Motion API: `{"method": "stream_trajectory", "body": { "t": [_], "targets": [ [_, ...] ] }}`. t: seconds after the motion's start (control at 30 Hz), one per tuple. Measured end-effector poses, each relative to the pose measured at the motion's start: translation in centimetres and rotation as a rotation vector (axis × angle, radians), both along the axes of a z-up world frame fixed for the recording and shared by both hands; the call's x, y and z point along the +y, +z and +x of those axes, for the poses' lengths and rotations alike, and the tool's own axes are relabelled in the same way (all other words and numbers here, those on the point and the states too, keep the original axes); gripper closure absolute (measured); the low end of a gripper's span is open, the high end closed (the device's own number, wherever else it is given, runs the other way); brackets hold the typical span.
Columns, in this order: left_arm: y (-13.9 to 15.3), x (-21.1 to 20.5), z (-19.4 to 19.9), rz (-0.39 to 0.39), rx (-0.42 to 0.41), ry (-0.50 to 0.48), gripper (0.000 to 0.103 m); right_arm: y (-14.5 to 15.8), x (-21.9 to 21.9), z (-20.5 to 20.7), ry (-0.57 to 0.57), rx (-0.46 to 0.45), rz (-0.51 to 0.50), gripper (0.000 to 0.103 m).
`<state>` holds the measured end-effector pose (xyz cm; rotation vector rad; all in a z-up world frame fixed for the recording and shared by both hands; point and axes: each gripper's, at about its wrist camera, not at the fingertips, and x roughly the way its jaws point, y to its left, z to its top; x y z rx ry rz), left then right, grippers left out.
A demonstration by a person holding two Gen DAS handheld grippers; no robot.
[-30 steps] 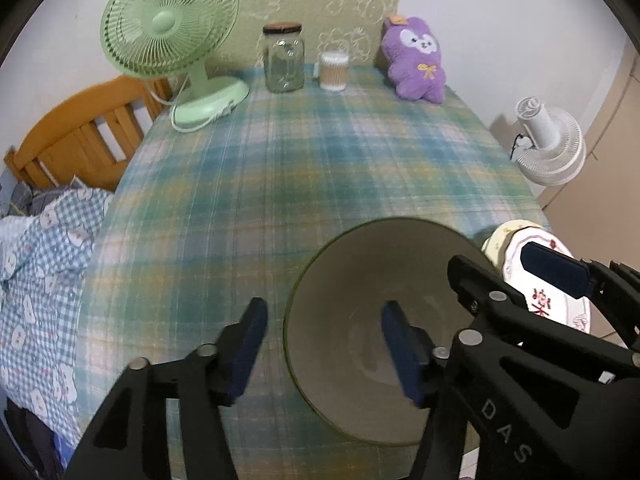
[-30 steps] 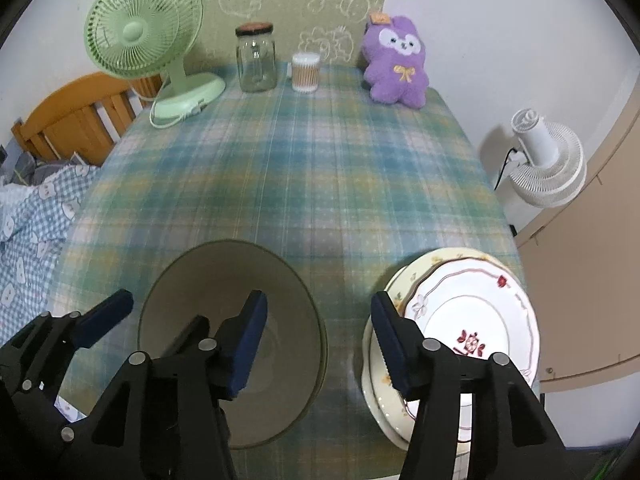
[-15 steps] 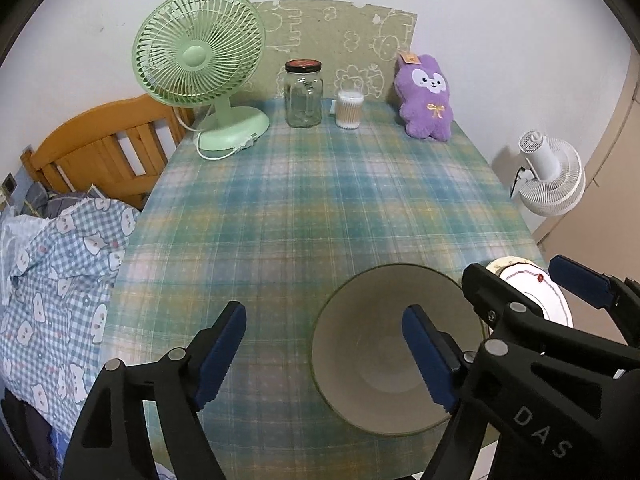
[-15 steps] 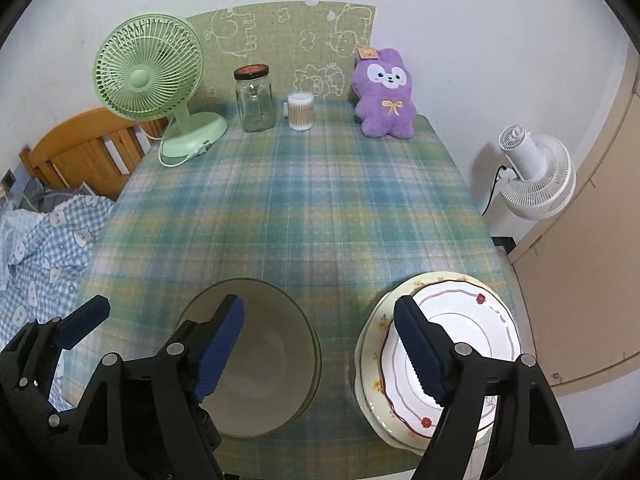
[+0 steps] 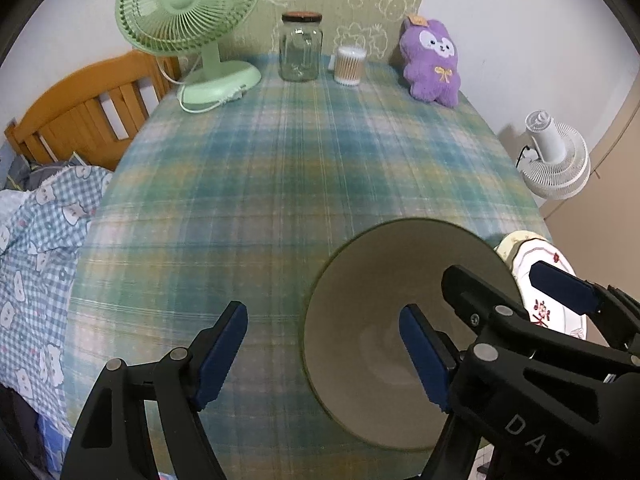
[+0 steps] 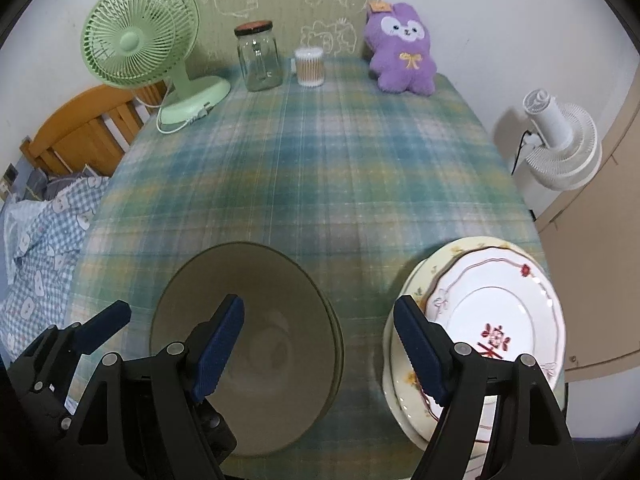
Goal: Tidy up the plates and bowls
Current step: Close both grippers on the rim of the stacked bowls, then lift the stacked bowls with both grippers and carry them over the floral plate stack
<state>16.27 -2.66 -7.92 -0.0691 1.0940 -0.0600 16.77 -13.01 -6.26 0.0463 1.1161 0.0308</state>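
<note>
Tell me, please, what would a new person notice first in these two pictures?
First, the big olive bowl near the front edge of the plaid tablecloth, with a stack of flowered plates to its right. Both tools, left and right, hang open above them, holding nothing. At the far end stand a green fan, a glass jar and a purple plush toy.

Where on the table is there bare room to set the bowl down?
The whole middle of the tablecloth is bare, from the bowl and plate stack at the near edge up to the back row. Crowded: the back edge, with green fan, jar, cotton swab tub and purple plush. The near edge is full.
</note>
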Motion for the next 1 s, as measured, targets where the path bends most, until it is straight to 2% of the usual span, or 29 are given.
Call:
{"method": "stream_trajectory", "body": {
  "t": [0.3, 0.5, 0.67, 0.83, 0.97, 1.0],
  "targets": [
    [-2.1, 0.1, 1.1, -0.002, 0.036, -0.03, 0.033, -2.7, 0.3, 1.3, -0.02, 0.055, 0.054, 0.033],
    [-3.3, -0.3, 1.5, -0.025, 0.075, -0.053, 0.049, -4.2, 0.5, 1.7, -0.04, 0.103, 0.09, 0.039],
    [-3.5, -0.5, 1.5, -0.036, 0.078, -0.076, 0.05, -4.6, 0.4, 1.7, -0.05, 0.105, 0.097, 0.04],
    [-3.5, -0.8, 1.4, -0.03, 0.064, -0.089, 0.048, -5.8, -0.6, 2.0, -0.115, 0.144, 0.177, 0.04],
    [-3.7, -1.0, 1.3, -0.03, 0.055, -0.094, 0.048, -5.8, -0.5, 1.8, -0.109, 0.135, 0.16, 0.042],
    [-3.7, -1.0, 1.3, -0.029, 0.055, -0.098, 0.049, -5.7, -0.3, 1.7, -0.093, 0.13, 0.156, 0.046]
  ]
}}
